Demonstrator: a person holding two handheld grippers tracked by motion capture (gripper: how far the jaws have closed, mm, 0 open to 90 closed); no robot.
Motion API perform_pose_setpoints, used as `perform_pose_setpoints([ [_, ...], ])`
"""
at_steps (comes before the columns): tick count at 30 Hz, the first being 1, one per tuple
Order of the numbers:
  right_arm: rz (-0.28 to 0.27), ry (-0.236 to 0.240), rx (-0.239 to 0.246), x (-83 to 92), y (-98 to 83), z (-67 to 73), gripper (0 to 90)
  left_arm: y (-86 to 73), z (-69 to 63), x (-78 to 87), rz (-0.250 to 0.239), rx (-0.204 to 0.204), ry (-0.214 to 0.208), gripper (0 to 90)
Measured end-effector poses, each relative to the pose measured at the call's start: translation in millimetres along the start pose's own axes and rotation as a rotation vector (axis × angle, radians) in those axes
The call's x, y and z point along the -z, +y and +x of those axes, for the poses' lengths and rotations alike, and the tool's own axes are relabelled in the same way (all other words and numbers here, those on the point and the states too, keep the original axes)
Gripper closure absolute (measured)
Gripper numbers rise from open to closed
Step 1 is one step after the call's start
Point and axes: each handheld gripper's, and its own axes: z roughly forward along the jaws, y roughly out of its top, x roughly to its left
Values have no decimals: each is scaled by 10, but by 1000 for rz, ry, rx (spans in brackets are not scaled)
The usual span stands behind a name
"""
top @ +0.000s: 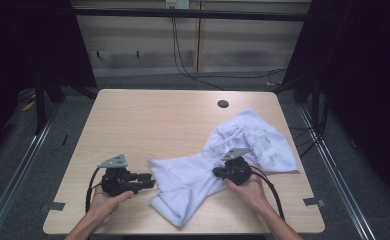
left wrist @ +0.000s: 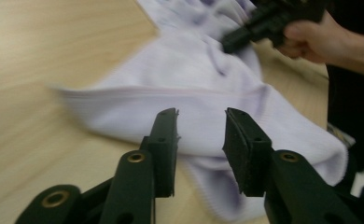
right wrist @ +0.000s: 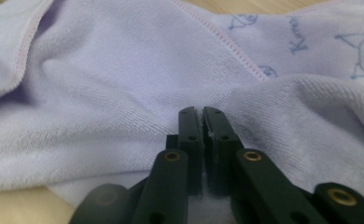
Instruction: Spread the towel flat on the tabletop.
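Note:
A pale lilac towel with small blue cartoon prints lies crumpled across the right half of the wooden table. My left gripper lies low at the towel's left edge, pointing right. Its jaws stand open in the left gripper view, with the towel's hemmed edge just beyond the tips. My right gripper rests on the middle of the towel. In the right gripper view its jaws are shut on a bunched fold of the towel. The left gripper view also shows my right gripper farther off, blurred.
A dark round hole sits in the tabletop behind the towel. Grey tape marks lie near the front left corner and the front right corner. Black cables run over the floor past the far edge.

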Motion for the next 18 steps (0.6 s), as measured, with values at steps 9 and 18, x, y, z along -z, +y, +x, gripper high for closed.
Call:
perform_pose_setpoints([
  [9, -146, 93, 31, 199, 241, 161, 651, -13, -231, -285, 115, -56, -73, 675],
  [18, -80, 287, 149, -568, 678, 771, 578, -42, 46, -12, -12, 62, 39, 701],
])
